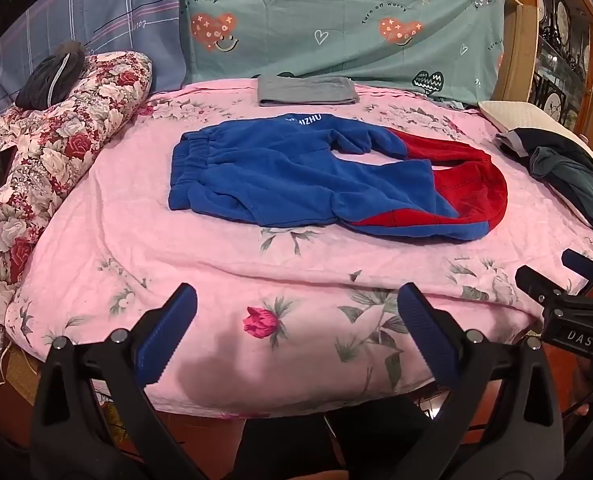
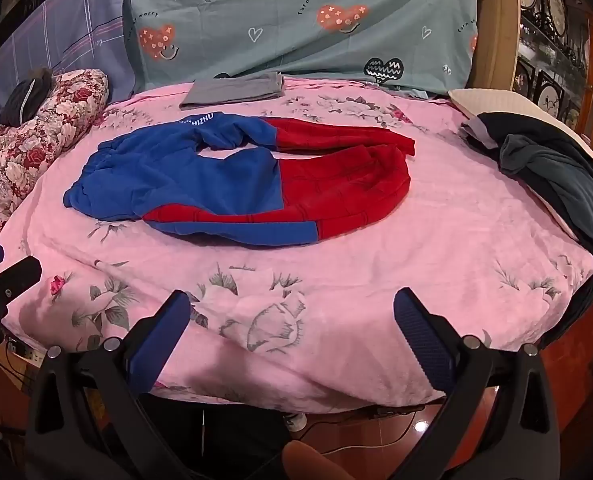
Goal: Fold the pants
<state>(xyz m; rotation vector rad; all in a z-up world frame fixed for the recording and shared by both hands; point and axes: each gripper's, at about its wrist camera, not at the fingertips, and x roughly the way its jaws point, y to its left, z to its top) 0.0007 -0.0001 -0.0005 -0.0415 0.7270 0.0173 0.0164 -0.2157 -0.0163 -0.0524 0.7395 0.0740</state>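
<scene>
- The pants (image 1: 296,176) lay spread in the middle of the bed (image 1: 224,280), on its pink flowered cover, waistband toward my left and the legs running right.
- Blue at the waist, red at the lower legs; the two legs curved toward each other at the cuffs and left a gap of pink between them. They were not lying flat: the far leg was bunched near the crotch.
- I judged the fold had not begun. No layer was doubled over cleanly, and neither tool touched the cloth.
- My left tongs (image 1: 296,336) hung released over the near edge of the bed, well short of the pants, with nothing between the pads.
- My right tongs (image 2: 292,340) were likewise spread wide and empty, at the same near edge.
- The next move, as I read it, called for reaching in to the near leg, one tool at the waistband end and one at the cuff, then carrying it over onto the far leg.
- A folded grey cloth (image 1: 308,90) sat behind the pants, apart from them.
- Dark clothes (image 2: 552,176) were heaped on a pillow (image 2: 484,100) at the right; a flowered quilt (image 1: 56,136) lay rolled at the left.
- I saw no containers.
</scene>
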